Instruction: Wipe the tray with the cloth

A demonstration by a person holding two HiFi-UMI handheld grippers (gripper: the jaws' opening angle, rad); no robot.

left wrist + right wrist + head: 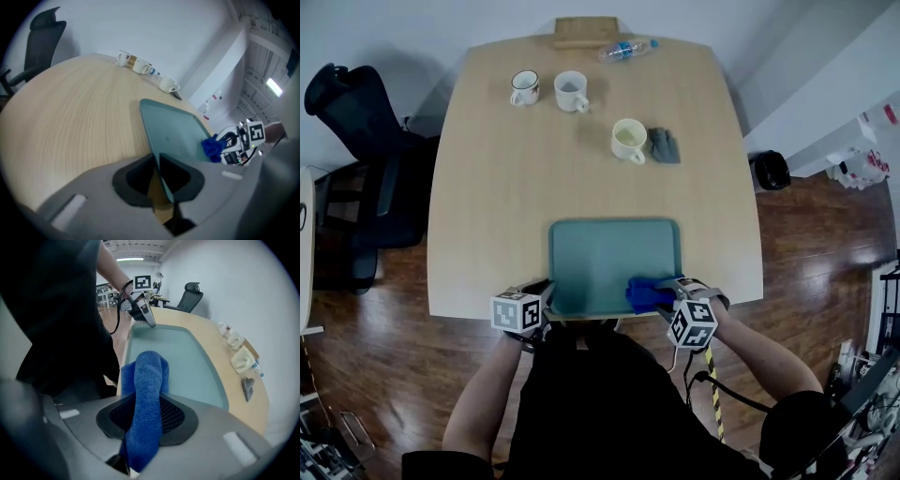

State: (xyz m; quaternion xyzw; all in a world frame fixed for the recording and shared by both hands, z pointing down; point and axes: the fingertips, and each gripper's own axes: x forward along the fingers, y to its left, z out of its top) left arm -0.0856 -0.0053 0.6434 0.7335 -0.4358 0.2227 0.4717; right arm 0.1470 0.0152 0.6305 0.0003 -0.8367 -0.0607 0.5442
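The left hand-held gripper (157, 174) is closed on the near left rim of the tray (614, 246). The rim stands edge-on between the two pads, which press on it from both sides.

The right hand-held gripper (144, 416) is closed on a blue cloth (149, 380). The cloth runs between the jaws as a thick fold, and its free end bulges out past the fingertips. That end rests on the tray surface at the near right corner.

The tray is teal and rectangular, with rounded corners and a low raised rim. It lies flat on the light wooden counter (497, 206), with its near long side close to the counter's near edge.

Further back, well apart from the tray, a cream mug (629, 141) stands upright. A dark grey folded item (665, 145) lies just beside it on the right. Beyond these, a left white mug (524, 88) and a right white mug (572, 92) stand side by side.

At the far edge a clear plastic bottle (628, 49) lies on its side near a wooden block (586, 32). A black office chair (356, 131) stands on the floor left of the counter.
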